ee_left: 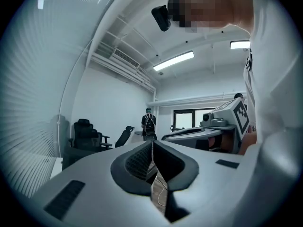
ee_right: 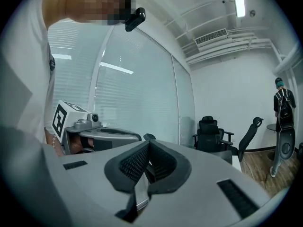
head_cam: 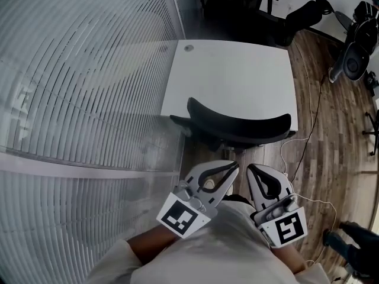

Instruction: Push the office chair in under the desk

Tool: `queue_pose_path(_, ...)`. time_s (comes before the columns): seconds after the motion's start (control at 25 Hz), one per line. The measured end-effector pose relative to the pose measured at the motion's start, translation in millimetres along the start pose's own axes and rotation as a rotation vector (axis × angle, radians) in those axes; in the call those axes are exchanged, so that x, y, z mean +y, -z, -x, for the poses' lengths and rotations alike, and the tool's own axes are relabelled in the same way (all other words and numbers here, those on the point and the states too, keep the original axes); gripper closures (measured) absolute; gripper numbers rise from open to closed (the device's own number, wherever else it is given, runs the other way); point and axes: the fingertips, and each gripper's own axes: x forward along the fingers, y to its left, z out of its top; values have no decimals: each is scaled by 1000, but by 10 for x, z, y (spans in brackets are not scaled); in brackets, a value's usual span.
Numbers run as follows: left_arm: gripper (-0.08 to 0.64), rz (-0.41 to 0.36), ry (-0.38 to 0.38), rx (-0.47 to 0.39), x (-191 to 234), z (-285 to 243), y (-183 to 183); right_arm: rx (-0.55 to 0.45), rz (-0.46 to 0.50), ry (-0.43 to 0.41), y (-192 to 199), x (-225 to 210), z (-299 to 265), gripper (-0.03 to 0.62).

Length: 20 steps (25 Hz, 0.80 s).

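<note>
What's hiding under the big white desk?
The black office chair is pushed up to the white square desk, its curved backrest at the near edge. The desktop covers everything beneath it, so the seat front and wheels cannot be seen.

Office, open-plan by the look of it. A white desk [head_cam: 231, 76] stood against a glass partition [head_cam: 77, 99] with horizontal blinds, and a black office chair [head_cam: 240, 126] sat at it. The floor [head_cam: 334, 129] was wood-look, with loose cables [head_cam: 308, 138] trailing across. More black swivel chairs [ee_right: 211, 134] lined the far white wall. Strip lights [ee_left: 173, 60] and exposed pipework [ee_left: 118, 60] ran overhead. A person [ee_left: 149, 123] wearing a backpack stood at the far end, possibly beside a small round table, too small to be sure.
</note>
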Motion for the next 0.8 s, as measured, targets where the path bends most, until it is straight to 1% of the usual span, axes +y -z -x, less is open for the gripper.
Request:
queue_pose_path(0.04,520,-7,-1,3,4,0,0,-1,-1,-1,-3,2,-7,563)
queue_pose_path(0.12,520,6,-11,-11,23,-2,-21,0,1,0,-8,4,-21,563)
queue_pose_path(0.24,520,-2,-14,-2,28,1,-11,1,7,2,-8,-1,-27,563)
queue_pose_path(0.32,520,14,-22,-10,45,-1,-11,3,11,3,-9,-6,-44,563)
queue_pose_path(0.52,520,11,-13,-5,70,-18,41,4,20,-4,11,16,-90,563)
queue_pose_path(0.64,520,-9,-8,9,69,-17,58,9,22,-4,25,10,-93,563)
queue_pose_path(0.8,520,-3,-12,8,96,-16,55,3,22,-3,11,-9,-117,563)
